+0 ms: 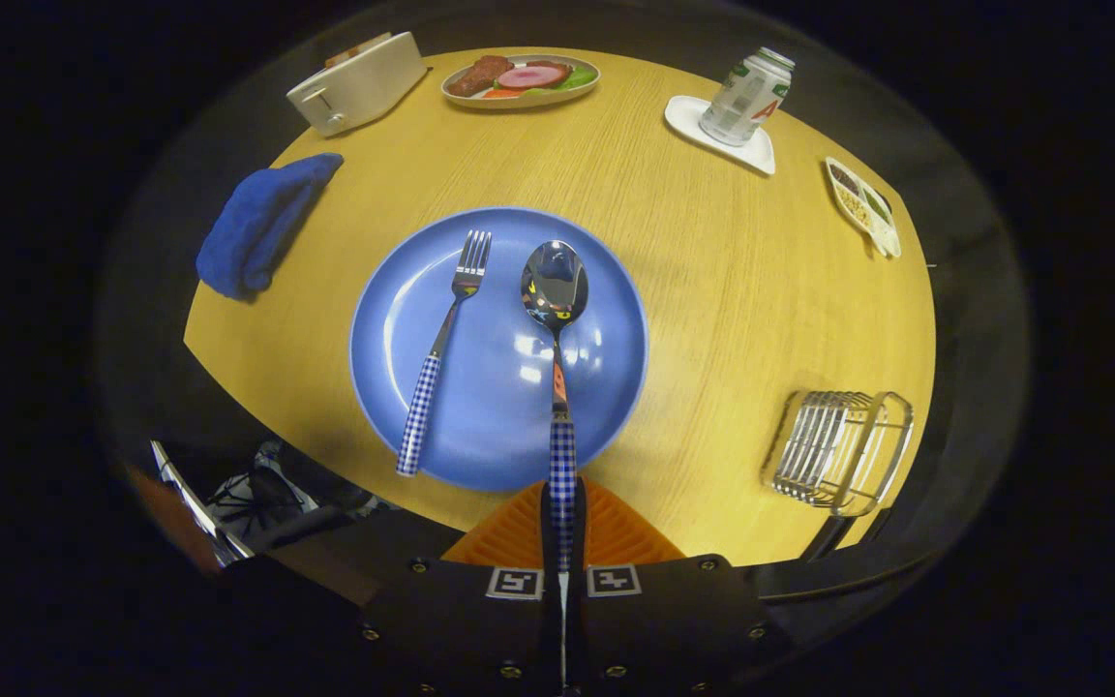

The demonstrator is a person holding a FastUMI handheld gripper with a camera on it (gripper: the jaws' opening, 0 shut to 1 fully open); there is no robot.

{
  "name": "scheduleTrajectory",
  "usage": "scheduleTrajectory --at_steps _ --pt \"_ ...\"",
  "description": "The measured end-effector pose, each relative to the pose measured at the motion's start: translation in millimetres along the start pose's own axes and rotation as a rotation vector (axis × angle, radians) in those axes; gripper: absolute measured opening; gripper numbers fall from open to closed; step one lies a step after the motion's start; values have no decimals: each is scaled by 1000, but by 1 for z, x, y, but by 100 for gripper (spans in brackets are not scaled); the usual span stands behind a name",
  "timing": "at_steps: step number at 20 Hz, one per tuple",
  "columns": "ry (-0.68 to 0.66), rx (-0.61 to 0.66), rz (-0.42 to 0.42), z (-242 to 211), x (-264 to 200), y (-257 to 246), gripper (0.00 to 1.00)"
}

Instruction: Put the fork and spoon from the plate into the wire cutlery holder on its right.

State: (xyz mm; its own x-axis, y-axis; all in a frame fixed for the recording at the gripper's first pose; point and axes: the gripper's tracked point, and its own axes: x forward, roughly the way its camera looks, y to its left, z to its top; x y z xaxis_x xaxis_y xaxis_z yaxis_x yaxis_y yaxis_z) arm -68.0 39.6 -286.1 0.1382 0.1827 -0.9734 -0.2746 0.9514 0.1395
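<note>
A blue plate [606,387] lies on the round wooden table just ahead of my fingers. A fork [445,350] with a blue-and-white checked handle rests on the plate's left half, tines pointing away. The spoon [556,290] has the same checked handle, and that handle runs back between my fingers. My gripper [562,496] is shut on the handle's end, at the plate's near rim, with the spoon's bowl reaching out over the plate. The wire cutlery holder [843,447] stands to the right of the plate, near the table's edge.
Left of the plate lies a folded blue cloth [262,223]. Along the far side are a white toaster [356,82], a plate of food [521,77], a can [746,97] on a white coaster and a small divided dish [862,205]. The table's near edge curves just under my fingers.
</note>
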Motion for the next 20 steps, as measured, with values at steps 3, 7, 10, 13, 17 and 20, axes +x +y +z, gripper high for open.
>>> scheduleTrajectory --at_steps 3,7,10,13,17,20 --pt "10 -15 -20 -9 -27 -20 2" --pt "75 -36 -66 -36 -57 -60 2" --pt "152 -28 -89 -62 -75 -99 3" --pt "194 -10 -106 -80 -92 -132 3" --pt "277 -20 -136 -104 -103 -168 2" --pt "325 -21 -143 -108 -103 -189 2"
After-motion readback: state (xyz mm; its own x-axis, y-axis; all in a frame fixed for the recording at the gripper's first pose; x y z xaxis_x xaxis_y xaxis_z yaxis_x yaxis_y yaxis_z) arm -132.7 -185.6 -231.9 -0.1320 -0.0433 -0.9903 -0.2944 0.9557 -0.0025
